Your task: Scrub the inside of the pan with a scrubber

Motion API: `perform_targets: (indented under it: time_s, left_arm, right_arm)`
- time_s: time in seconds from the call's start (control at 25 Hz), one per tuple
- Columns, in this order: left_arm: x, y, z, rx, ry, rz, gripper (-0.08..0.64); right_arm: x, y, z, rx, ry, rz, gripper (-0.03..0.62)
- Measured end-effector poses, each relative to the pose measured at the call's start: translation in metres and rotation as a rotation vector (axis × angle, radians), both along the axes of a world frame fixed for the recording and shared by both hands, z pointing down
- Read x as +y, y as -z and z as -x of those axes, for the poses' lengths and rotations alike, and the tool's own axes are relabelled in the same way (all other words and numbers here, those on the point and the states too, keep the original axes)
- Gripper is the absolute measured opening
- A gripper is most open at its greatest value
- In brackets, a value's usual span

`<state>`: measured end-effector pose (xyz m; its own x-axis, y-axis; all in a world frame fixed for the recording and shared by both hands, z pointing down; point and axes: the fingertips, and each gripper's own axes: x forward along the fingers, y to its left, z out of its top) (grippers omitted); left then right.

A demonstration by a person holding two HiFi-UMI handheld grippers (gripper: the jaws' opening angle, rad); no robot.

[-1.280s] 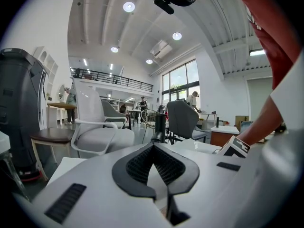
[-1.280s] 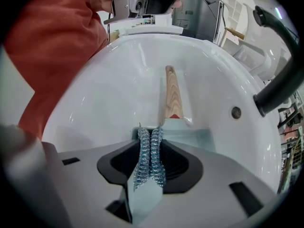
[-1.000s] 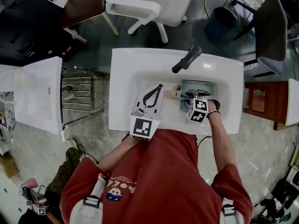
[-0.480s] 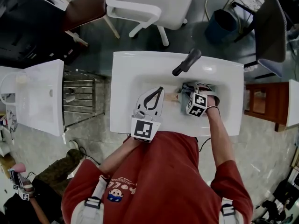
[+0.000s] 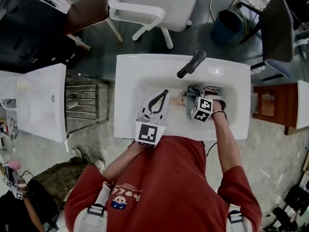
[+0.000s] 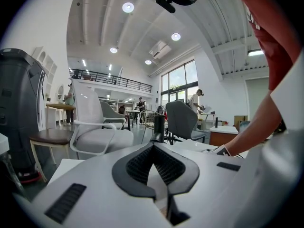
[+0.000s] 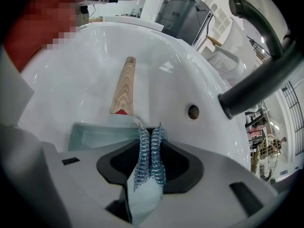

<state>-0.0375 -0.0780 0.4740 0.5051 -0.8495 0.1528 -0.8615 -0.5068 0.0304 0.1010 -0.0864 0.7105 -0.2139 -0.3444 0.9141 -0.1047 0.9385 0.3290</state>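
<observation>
A pale teal square pan (image 5: 194, 90) with a wooden handle (image 5: 183, 99) lies in the white sink basin (image 5: 133, 83). My right gripper (image 5: 206, 95) reaches down into it, shut on a glittery blue scrubber (image 7: 150, 156). In the right gripper view the scrubber sticks up between the jaws (image 7: 151, 130), with the pan's rim (image 7: 92, 133) and the wooden handle (image 7: 124, 85) just beyond. My left gripper (image 5: 166, 92) rests over the basin's left side, shut and holding nothing; in its own view its jaws (image 6: 154, 145) meet at the tips.
A dark faucet lever (image 5: 191, 64) hangs over the basin's back edge, close above the right gripper (image 7: 259, 82). An overflow hole (image 7: 193, 111) sits in the basin wall. A white chair (image 5: 154, 6), a blue bin (image 5: 229, 24), a metal rack (image 5: 83, 98) and a second sink (image 5: 41, 100) surround the sink.
The right gripper has shifted a little farther from me inside the pan, with the scrubber still held. The left gripper has stayed in place.
</observation>
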Motion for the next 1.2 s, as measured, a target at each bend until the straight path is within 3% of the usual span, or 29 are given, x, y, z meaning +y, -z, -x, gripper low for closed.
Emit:
perform_targets:
  time_s: [0.24,0.52,0.72,1.2]
  left_arm:
    - [-0.002,0.008,0.001,0.007,0.007,-0.007,0.014]
    - [0.002,0.002,-0.001,0.009,-0.006,0.014,0.014]
    - [0.003,-0.004,-0.001,0.002,-0.01,0.028,0.014]
    - [0.003,0.0,-0.004,-0.002,-0.014,0.028,0.014]
  right_arm:
    - [0.015,0.025,-0.009,0.004,0.017,0.0,0.153]
    - [0.07,0.034,-0.036,0.048,0.021,0.149,0.156]
    - [0.099,0.022,-0.038,0.025,0.003,0.258,0.155]
    - [0.103,0.011,-0.041,0.028,0.029,0.328,0.15]
